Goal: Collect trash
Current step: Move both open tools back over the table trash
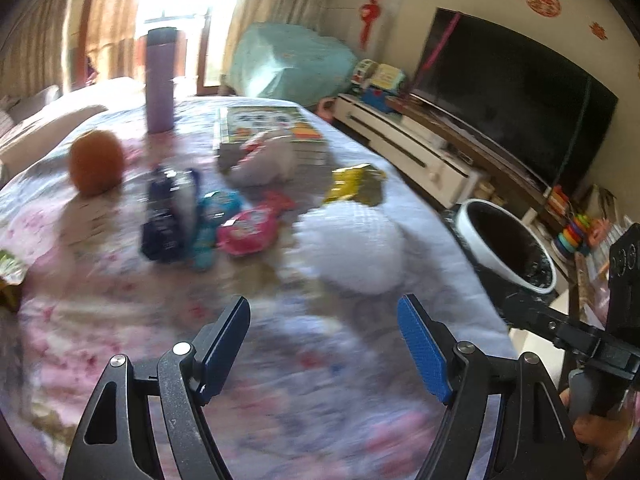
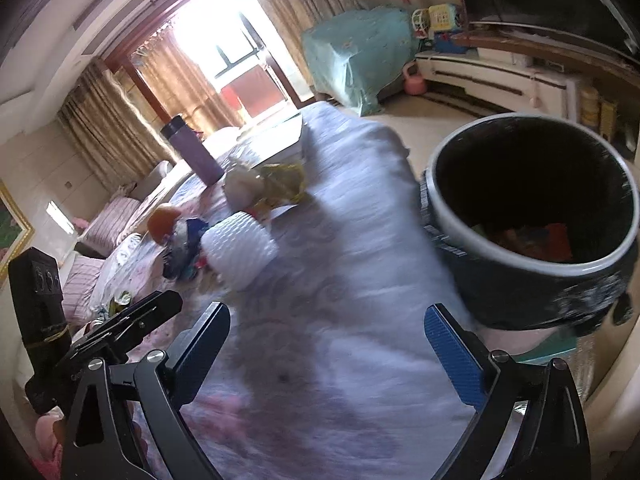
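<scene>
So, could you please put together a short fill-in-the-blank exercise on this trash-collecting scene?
1. The tall bottle standing on the table is ____ in colour.
2. Both the left gripper and the right gripper hold ____ between their fingers.
3. The round fruit near the bottle is coloured ____.
4. The trash bin beside the table already has some ____ at its bottom.

Missing words: purple; nothing; orange; trash
</scene>
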`<control>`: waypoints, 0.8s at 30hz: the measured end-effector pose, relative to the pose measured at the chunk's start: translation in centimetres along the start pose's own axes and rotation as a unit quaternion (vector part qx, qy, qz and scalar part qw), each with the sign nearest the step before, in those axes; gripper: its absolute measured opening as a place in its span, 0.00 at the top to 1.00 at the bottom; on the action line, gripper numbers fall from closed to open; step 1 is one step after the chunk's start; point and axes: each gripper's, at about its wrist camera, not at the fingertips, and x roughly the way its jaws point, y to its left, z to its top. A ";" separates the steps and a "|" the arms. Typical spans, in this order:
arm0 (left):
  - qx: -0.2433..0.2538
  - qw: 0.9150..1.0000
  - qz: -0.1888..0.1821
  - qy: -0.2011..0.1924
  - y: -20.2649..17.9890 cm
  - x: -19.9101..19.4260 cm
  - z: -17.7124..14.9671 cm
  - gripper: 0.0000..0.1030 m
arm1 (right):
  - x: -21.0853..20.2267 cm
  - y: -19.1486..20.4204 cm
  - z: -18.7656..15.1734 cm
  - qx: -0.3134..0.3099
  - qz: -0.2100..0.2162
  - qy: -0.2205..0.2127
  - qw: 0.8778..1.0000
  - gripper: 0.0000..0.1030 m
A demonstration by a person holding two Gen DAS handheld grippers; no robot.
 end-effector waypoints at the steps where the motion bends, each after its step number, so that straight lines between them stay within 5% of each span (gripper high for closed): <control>1: -0.005 1.000 0.004 0.000 0.5 -0.3 -0.1 0.26 | 0.3 0.4 -0.1 0.000 0.004 0.000 1.000 0.04; 24: -0.066 0.997 0.048 0.017 7.9 1.2 2.1 0.26 | 6.0 6.1 0.3 0.012 0.050 0.028 0.998 0.04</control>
